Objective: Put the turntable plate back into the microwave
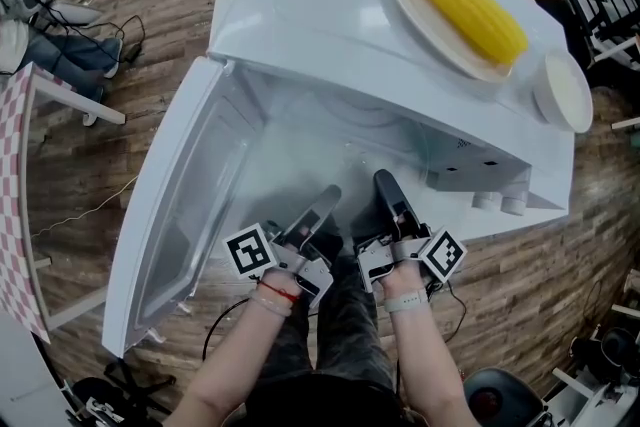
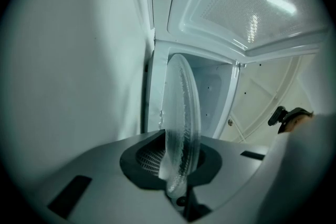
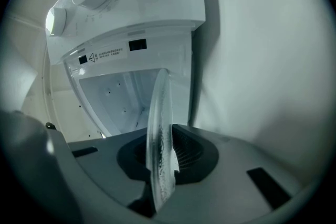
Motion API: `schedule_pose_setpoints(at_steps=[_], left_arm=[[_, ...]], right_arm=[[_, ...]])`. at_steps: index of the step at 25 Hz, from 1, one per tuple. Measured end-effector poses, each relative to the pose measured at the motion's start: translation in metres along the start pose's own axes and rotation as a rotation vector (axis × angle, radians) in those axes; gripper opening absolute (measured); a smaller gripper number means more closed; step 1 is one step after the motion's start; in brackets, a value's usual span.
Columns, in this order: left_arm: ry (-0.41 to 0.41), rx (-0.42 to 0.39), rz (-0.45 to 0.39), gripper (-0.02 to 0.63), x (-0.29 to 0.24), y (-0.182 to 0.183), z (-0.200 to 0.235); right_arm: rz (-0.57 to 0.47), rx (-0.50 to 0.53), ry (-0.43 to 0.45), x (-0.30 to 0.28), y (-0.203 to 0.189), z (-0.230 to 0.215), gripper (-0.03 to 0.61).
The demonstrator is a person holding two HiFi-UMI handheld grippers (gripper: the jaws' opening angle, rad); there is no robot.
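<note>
Plate (image 2: 181, 105) in left tongs (image 2: 180, 162), right tongs (image 3: 163, 165), label (image 3: 107, 54) illegible

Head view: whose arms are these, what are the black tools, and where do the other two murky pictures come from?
No robot here: a person wears a camera on the head and looks down at their own arms. Each hand holds a two-jaw tool: the left gripper and right gripper reach into a white microwave whose door stands open. The other two pictures come from a camera riding on each gripper, looking along its jaws. Both show the jaws closed on the rim of a clear glass turntable plate, seen edge-on. On top of the microwave sit a corn cob on a plate and a small white dish.
</note>
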State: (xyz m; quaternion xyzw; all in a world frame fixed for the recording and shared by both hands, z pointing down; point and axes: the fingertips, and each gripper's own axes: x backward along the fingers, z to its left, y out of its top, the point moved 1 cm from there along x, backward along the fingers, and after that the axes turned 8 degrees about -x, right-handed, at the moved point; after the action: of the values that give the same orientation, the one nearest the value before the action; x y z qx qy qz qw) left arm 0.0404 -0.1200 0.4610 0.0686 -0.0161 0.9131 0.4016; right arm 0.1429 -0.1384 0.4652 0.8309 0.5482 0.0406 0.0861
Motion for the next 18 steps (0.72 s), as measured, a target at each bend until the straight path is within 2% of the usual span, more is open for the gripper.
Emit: schedule_pose_setpoints(at_steps=[12,18], left_arm=[[-0.002,0.010,-0.006,0.043,-0.001,0.002,0.001],[-0.007,-0.010,-0.009,0.043,-0.002,0.001,-0.003]], right_arm=[[0.088,0.067,-0.003,0.018,-0.023,-0.002,0.040],[0.089,0.129,0.008,0.019,-0.025,0.003,0.041]])
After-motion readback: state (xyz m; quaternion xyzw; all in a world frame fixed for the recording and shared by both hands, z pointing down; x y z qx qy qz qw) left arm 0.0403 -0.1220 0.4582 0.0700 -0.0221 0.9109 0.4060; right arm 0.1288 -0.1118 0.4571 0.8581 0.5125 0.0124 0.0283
